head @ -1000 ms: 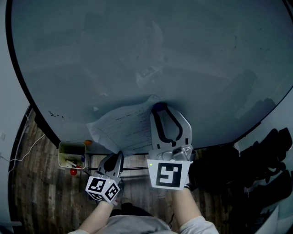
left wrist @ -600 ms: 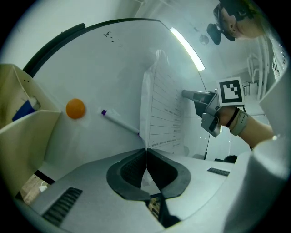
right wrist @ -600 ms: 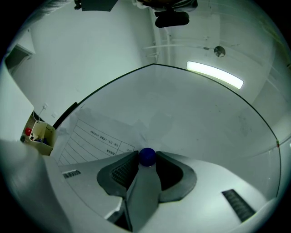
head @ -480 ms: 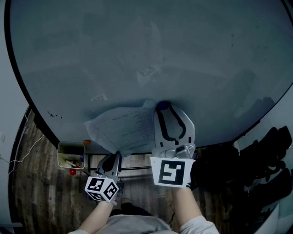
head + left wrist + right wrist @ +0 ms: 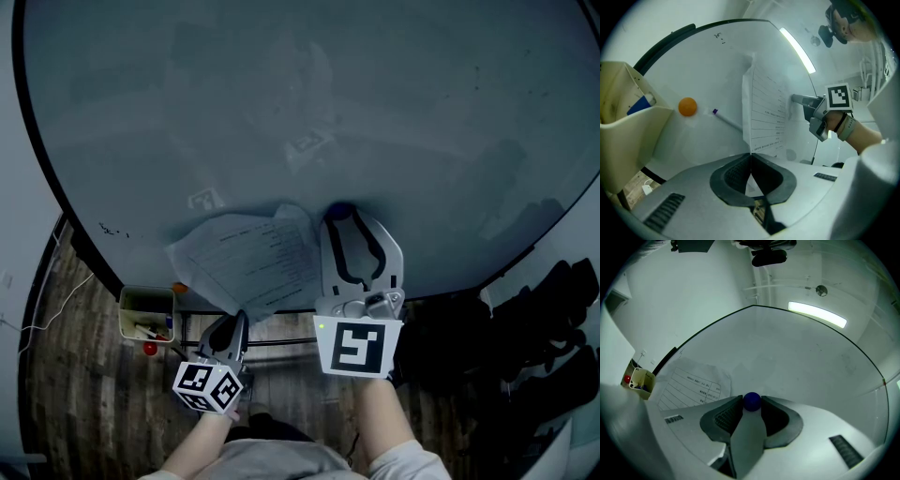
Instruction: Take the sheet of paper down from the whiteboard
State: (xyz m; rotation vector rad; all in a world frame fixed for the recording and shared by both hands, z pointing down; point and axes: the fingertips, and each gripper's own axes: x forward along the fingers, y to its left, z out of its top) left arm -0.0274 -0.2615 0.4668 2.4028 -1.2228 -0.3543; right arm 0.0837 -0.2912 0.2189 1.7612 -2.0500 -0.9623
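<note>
A printed sheet of paper point(image 5: 251, 262) lies against the whiteboard point(image 5: 300, 112), low and left of centre. My left gripper point(image 5: 238, 321) is shut on the sheet's bottom edge; in the left gripper view the jaws point(image 5: 751, 157) meet on the paper point(image 5: 764, 112). My right gripper point(image 5: 343, 221) is by the sheet's upper right corner, shut on a round blue magnet point(image 5: 339, 212). In the right gripper view the magnet point(image 5: 752, 400) sits between the jaw tips, with the paper point(image 5: 693, 383) to its left. Whether the magnet touches the board I cannot tell.
A pen cup point(image 5: 147, 316) with markers hangs at the board's lower left edge. An orange magnet point(image 5: 687, 106) and a small purple one point(image 5: 715, 111) sit on the board near it. Dark bags point(image 5: 534, 328) lie on the wooden floor at the right.
The right gripper with the blue magnet has edged up and right, off the sheet's top corner. The sheet has shifted left and its upper part has spread out. The left gripper has stayed put.
</note>
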